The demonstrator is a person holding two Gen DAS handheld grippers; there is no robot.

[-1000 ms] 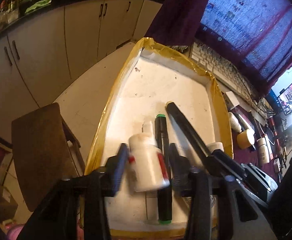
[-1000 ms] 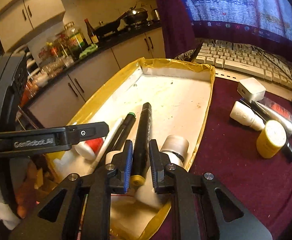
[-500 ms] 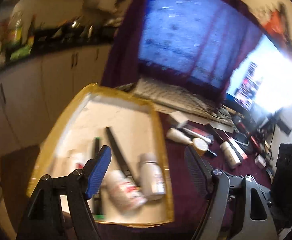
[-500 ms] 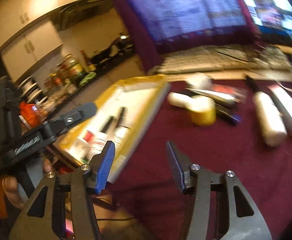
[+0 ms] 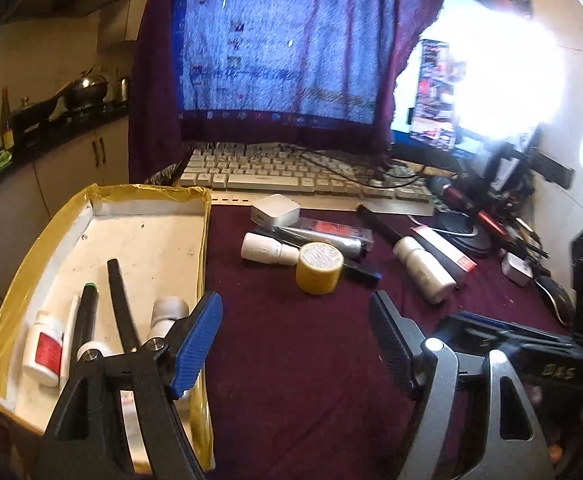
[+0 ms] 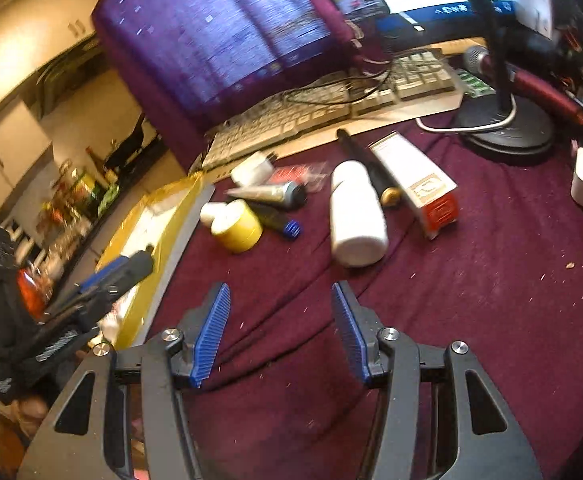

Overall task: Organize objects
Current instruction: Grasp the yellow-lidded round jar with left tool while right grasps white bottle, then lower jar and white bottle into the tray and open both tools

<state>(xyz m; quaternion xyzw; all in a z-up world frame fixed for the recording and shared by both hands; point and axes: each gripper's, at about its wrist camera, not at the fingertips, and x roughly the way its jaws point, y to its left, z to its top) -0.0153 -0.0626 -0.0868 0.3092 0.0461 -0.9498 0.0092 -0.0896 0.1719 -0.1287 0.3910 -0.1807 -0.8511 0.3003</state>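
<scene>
A yellow-rimmed white tray [image 5: 103, 193] at the left holds a red-labelled white bottle [image 5: 43, 350], two dark markers [image 5: 119, 304] and a white bottle [image 5: 165, 314]. On the maroon cloth lie a yellow jar [image 5: 318, 267], a small white bottle [image 5: 265, 249], a silver tube [image 5: 323, 238] and a larger white bottle [image 5: 423, 270]. My left gripper [image 5: 295, 340] is open and empty over the cloth beside the tray. My right gripper [image 6: 281, 330] is open and empty, short of the larger white bottle [image 6: 355, 216] and the yellow jar [image 6: 238, 224].
A white keyboard [image 5: 291, 176] lies behind the objects under a purple-draped monitor. A white adapter [image 5: 275, 211], a red-white carton [image 6: 421, 184], a lamp base [image 6: 507, 136] and a mouse [image 5: 559, 300] crowd the back and right. Kitchen cabinets stand far left.
Both grippers let go of what they held in the tray, opened, and swung right over the maroon cloth. The bottle and the marker now lie in the tray.
</scene>
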